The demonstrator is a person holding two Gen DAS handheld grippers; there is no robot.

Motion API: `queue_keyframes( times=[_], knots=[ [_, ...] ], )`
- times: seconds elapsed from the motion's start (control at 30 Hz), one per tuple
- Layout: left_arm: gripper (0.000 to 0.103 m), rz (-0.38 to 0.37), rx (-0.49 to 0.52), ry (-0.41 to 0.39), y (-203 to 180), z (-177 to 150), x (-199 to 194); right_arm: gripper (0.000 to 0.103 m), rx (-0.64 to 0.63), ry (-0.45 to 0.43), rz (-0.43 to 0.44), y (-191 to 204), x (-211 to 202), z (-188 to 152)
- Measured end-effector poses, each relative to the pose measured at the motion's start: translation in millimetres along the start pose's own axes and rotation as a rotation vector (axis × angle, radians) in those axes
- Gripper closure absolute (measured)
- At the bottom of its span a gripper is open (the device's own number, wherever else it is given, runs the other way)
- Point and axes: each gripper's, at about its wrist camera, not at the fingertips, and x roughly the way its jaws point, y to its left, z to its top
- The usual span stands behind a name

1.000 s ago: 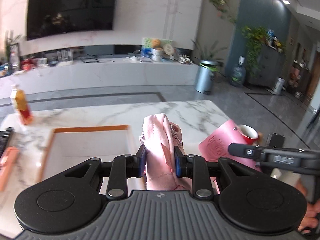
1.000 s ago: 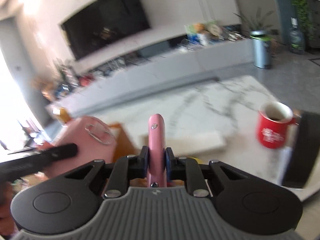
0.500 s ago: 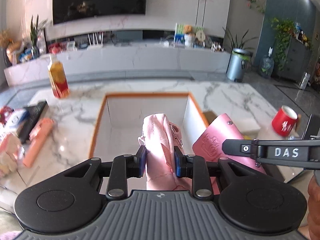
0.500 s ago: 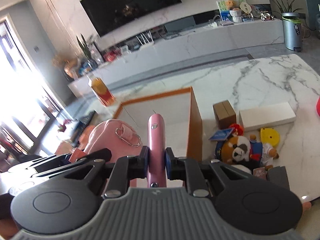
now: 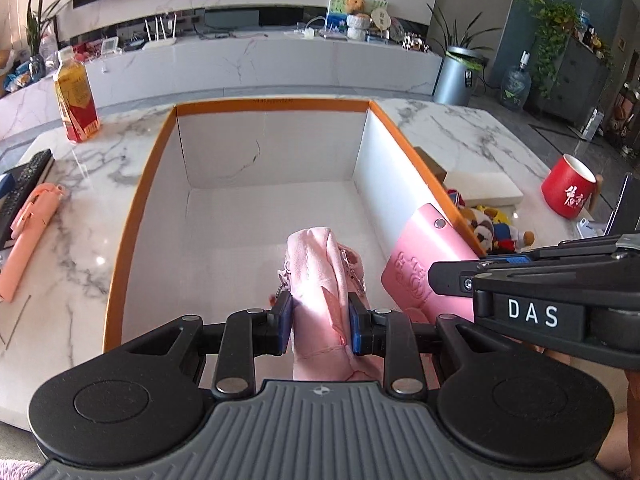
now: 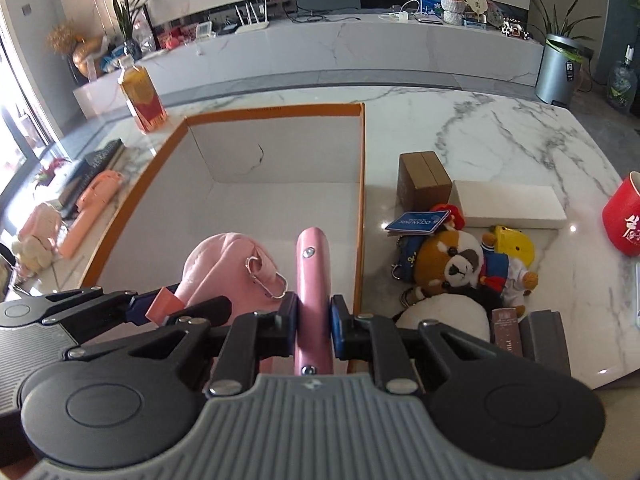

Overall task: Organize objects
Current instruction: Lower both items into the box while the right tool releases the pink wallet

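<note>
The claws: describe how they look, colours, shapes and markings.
Both claws are alike. The left claw has a ribbed grey base, two round black housings, black linkages with silver rivets and blue pads. The right claw matches; its side reads "DAS" in white. No cables or sleeves show.

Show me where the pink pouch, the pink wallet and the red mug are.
pink pouch [image 5: 316, 264], left wrist view, on its fabric top.
pink wallet [image 6: 314, 264], right wrist view, on its upper edge.
red mug [image 5: 566, 192], left wrist view, on its outer wall.
</note>
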Motion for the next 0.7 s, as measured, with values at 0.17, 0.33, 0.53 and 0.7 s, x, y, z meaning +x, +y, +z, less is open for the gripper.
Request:
queue_keyframes(
  times=[0.17, 0.33, 0.53, 0.7],
  knots=[
    [0.070, -0.079, -0.051, 0.110, 16.2, 7.0, 13.9, 0.085, 0.004, 0.063, 0.001, 3.3, 5.3, 5.9],
    [0.069, -0.091, -0.049, 0.148, 21.6, 8.1, 19.8, 0.085, -0.021, 0.106, -0.009, 8.4, 10.1, 9.6],
    [0.068, -0.131, -0.073, 0.166, 23.5, 5.1, 22.9, 0.084, -0.004, 0.145, -0.020, 5.8, 16.4, 8.8],
    [0.068, -0.127, -0.047, 0.157, 17.0, 6.8, 24.5, 0.081, 0.023, 0.119, -0.005, -0.5, 8.0, 11.6]
  ],
)
